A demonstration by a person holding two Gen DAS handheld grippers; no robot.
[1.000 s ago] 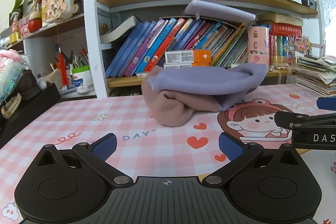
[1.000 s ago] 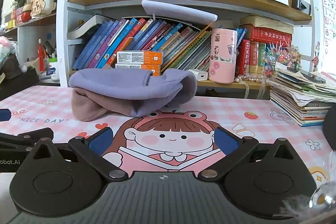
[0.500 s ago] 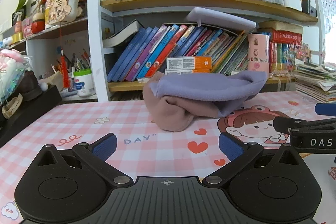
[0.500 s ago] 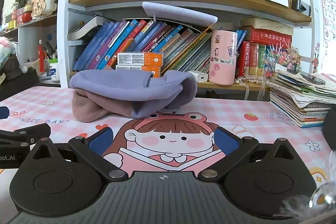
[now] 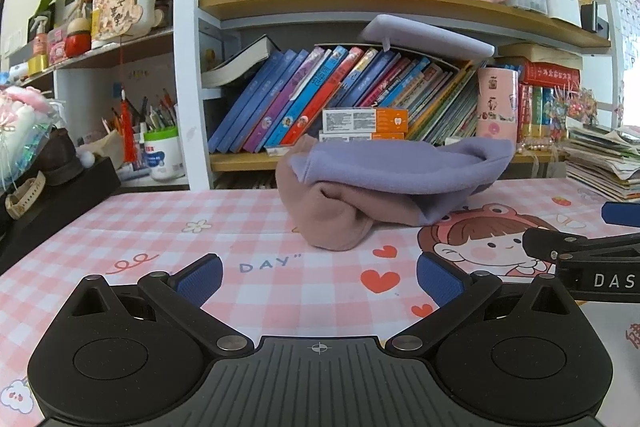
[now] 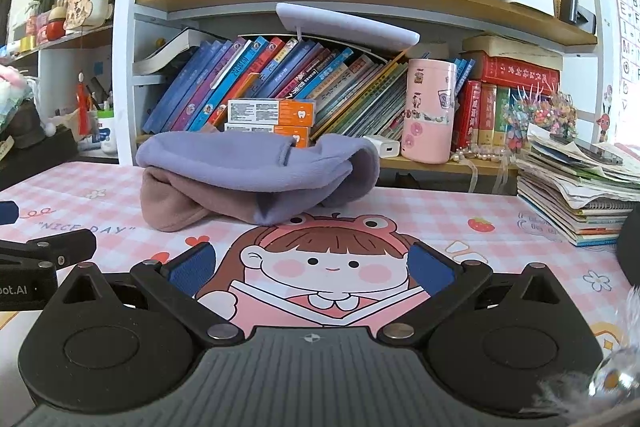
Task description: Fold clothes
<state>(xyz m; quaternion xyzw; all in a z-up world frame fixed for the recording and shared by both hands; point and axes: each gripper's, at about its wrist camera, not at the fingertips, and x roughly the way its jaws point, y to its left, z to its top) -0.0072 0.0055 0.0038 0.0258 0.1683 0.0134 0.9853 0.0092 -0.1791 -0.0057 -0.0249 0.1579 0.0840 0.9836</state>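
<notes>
Pink mat [image 5: 256,227] separates folded clothes [image 5: 384,187] from gaping tongs [image 5: 318,275].

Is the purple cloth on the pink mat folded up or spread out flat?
Folded up. The purple cloth lies doubled over a pinkish-brown layer in a thick bundle on the pink mat, not flat.

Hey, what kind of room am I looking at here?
Probably a child's study desk at home: a crowded bookshelf of picture books, a pink cartoon desk mat, and a pen cup.
</notes>
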